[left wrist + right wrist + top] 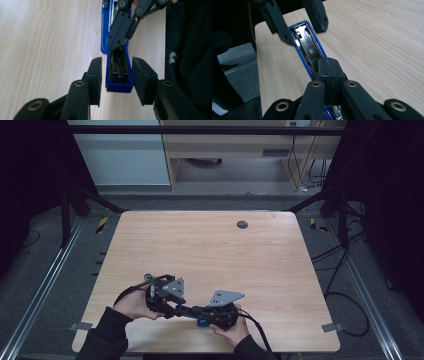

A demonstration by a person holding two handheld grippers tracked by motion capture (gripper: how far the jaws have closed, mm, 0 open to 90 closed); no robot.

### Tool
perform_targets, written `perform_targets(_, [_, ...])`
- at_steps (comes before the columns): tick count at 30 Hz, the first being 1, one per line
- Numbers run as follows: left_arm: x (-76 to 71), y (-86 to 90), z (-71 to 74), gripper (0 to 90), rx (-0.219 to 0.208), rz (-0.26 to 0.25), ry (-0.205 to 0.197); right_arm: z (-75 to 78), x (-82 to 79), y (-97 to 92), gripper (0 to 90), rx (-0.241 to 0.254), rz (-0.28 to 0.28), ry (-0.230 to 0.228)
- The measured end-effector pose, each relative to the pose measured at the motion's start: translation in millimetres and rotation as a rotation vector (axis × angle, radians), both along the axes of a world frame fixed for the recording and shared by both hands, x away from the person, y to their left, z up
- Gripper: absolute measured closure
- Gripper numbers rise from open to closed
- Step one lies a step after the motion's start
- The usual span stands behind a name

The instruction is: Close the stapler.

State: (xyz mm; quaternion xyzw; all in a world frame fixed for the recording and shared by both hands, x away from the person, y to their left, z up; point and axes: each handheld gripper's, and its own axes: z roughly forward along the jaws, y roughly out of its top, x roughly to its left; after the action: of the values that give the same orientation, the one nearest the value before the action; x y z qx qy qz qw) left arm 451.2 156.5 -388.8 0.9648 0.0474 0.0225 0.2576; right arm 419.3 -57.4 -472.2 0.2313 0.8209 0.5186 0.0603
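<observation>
Blue stapler held open near the desk's front edge.
The right gripper, jaws pressed together, pins the metal magazine, seemingly to steady it; the left gripper straddles the stapler's end, jaws half open, pads clear of it.

A blue stapler lies opened flat near the desk's near edge, its metal staple channel facing up.

one blue stapler, two hand-held tools, left and right, one wooden table.
</observation>
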Motion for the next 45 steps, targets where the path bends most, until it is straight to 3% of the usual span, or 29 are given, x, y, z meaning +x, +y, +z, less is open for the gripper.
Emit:
perform_targets(10, [-7.4,30.5,6.2,57.1,-0.143,0.064,-0.036,0.1,-0.2,0.0,90.0,-0.003,-0.001,-0.004])
perform_targets(16, [-8.8,47.1,4.6,52.8,-0.267,0.158,-0.094,0.3,-0.6,-0.2,90.0,-0.004,-0.003,-0.004])
perform_targets(20, [-9.2,60.3,1.7,52.2,-0.377,0.261,-0.127,0.3,-0.6,-0.2,90.0,-0.004,-0.003,-0.003])
perform_targets(21, [-9.4,64.1,0.3,52.1,-0.395,0.312,-0.151,0.4,-0.8,-0.2,90.0,-0.004,-0.004,-0.005])
perform_targets(27, [-10.8,77.0,-15.0,52.4,-0.467,0.507,-0.219,0.6,-0.8,-0.4,90.0,-0.004,-0.004,-0.004])
perform_targets(32, [-16.1,83.3,-31.1,53.2,-0.506,0.651,-0.27,1.4,-1.1,-1.4,90.0,-0.004,-0.006,-0.005])
perform_targets(36, [-21.4,87.1,-42.8,54.8,-0.524,0.727,-0.279,2.1,-1.0,-2.6,90.0,-0.003,-0.007,-0.007])
perform_targets(45, [-27.1,92.2,-54.3,61.2,-0.53,0.79,-0.275,5.0,-1.4,-7.8,90.0,0.003,-0.013,-0.006])
